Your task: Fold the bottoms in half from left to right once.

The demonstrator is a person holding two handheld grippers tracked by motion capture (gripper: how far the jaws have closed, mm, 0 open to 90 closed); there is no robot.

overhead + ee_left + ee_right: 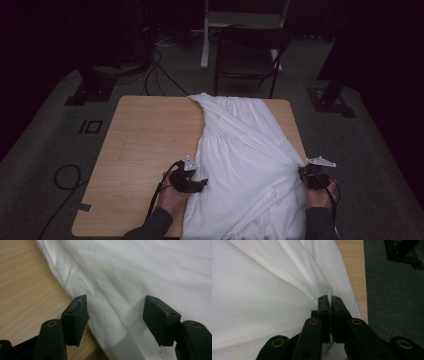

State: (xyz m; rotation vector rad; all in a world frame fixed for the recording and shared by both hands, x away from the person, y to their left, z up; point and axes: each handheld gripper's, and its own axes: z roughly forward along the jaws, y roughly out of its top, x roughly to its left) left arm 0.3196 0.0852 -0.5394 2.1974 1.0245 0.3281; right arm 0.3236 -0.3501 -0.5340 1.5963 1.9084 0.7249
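Jaws of the right gripper point(329, 302) pinch a fold of the white garment point(245, 160) spread across the table point(145, 145), apparently anchoring it, while the left gripper point(115, 315) gapes wide over its edge.

Both grippers low at the near edge of the table — one gaping, one clamped.

My left gripper point(192, 181) sits at the white garment's point(245, 160) left edge, forearm in a dark sleeve point(152, 225) coming up from below; in the left gripper view point(115, 315) its jaws stand wide apart, straddling the cloth's border without pinching it. My right gripper point(309, 176) is at the table's right side — in the right gripper view point(329, 300) its jaws are pressed together with a thin fold of the fabric caught between them.
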